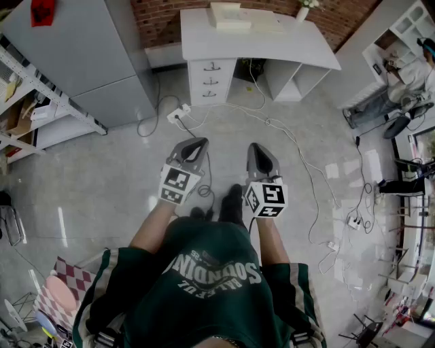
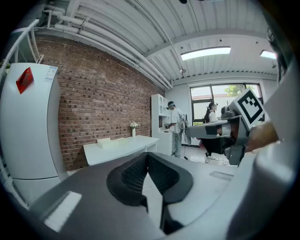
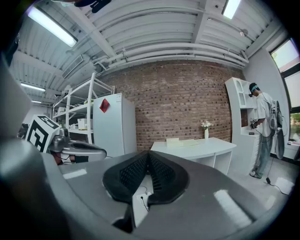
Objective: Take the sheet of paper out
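A white desk (image 1: 272, 42) stands ahead against the brick wall. On its top lie a pale flat box (image 1: 230, 15) and some flat white sheets (image 1: 270, 24); I cannot make out a single sheet of paper. My left gripper (image 1: 201, 141) and my right gripper (image 1: 255, 146) are held side by side over the floor, well short of the desk, both pointing at it. In the left gripper view the gripper (image 2: 148, 155) has its pads touching at the tip, with nothing between them. The right gripper (image 3: 149, 153) is shut and empty as well.
A grey fridge (image 1: 81, 54) stands at the left, with metal shelving (image 1: 41, 102) beside it. Cables and a power strip (image 1: 178, 112) lie on the floor before the desk's drawers (image 1: 211, 80). A small vase (image 1: 302, 12) sits on the desk. A person (image 3: 261, 126) stands at the right.
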A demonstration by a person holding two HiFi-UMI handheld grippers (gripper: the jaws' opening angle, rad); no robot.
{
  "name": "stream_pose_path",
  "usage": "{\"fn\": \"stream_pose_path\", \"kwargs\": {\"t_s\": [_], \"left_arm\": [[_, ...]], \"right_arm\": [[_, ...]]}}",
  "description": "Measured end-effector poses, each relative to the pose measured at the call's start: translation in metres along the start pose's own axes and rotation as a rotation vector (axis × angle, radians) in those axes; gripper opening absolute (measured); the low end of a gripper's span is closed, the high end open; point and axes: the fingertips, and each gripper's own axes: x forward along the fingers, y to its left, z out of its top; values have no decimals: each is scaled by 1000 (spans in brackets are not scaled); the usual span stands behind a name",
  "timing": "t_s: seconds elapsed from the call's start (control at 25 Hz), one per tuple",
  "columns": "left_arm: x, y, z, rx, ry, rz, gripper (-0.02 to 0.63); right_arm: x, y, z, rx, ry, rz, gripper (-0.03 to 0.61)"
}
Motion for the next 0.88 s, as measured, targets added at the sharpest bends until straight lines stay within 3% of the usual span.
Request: {"fn": "stream_pose_path", "kwargs": {"t_s": [0.88], "left_arm": [[28, 7, 7, 5, 12, 3, 11]], "right_arm": [[20, -23, 2, -1, 22, -6, 0]]}}
